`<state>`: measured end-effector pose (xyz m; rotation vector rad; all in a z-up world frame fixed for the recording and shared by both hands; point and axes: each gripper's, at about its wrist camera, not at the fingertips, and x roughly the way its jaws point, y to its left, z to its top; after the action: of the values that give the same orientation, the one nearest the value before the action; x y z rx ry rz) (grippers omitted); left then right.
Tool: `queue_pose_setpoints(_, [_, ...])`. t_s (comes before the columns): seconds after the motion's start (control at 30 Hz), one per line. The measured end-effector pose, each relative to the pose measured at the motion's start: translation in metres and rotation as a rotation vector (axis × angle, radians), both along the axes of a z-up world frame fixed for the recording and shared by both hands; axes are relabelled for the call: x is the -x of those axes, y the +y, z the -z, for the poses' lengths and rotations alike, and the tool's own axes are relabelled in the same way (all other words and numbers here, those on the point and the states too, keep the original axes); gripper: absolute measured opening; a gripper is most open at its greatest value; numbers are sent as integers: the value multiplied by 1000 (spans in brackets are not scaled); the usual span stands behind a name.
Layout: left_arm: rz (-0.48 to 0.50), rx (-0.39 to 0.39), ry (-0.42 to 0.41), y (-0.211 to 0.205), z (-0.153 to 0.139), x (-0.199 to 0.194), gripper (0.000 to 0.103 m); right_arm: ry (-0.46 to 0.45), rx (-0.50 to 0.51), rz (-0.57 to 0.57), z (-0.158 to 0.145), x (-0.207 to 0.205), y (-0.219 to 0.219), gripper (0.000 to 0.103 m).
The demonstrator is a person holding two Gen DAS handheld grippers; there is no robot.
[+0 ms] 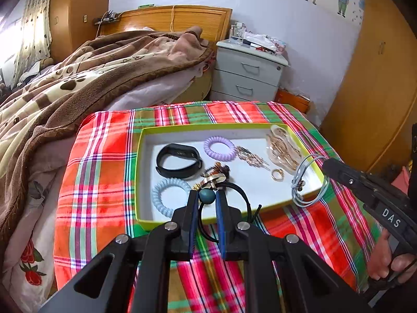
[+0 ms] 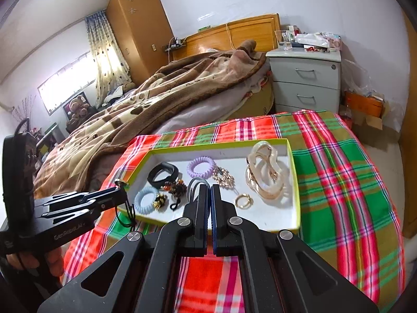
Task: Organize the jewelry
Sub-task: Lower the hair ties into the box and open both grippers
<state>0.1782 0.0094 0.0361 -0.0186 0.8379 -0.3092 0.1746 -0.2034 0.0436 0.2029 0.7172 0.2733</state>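
Observation:
My left gripper (image 1: 207,195) is shut on the teal bead of a black cord hair tie (image 1: 242,195), held over the near edge of the yellow-rimmed white tray (image 1: 140,156). From the right wrist view, the left gripper (image 2: 120,186) hangs at the tray's (image 2: 294,169) left corner with the hair tie's cord (image 2: 129,214) dangling. My right gripper (image 2: 208,186) is shut on a looped grey cord bracelet (image 2: 196,182). In the left wrist view the right gripper (image 1: 324,164) holds the bracelet (image 1: 310,180) over the tray's right rim.
The tray holds a black wristband (image 1: 178,160), purple (image 1: 219,148) and pale blue (image 1: 169,195) spiral ties, gold earrings (image 1: 251,156), gold rings (image 1: 277,174) and a cream-gold clip (image 2: 265,177). It lies on a plaid cloth (image 1: 99,182). Bed (image 1: 78,78) left, nightstand (image 1: 247,73) behind.

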Motion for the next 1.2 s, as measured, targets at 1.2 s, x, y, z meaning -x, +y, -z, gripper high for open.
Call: queue_pose_setpoints(1.2, [-58, -24, 145, 10, 49, -53, 14, 131, 89, 9, 47, -55, 16, 2])
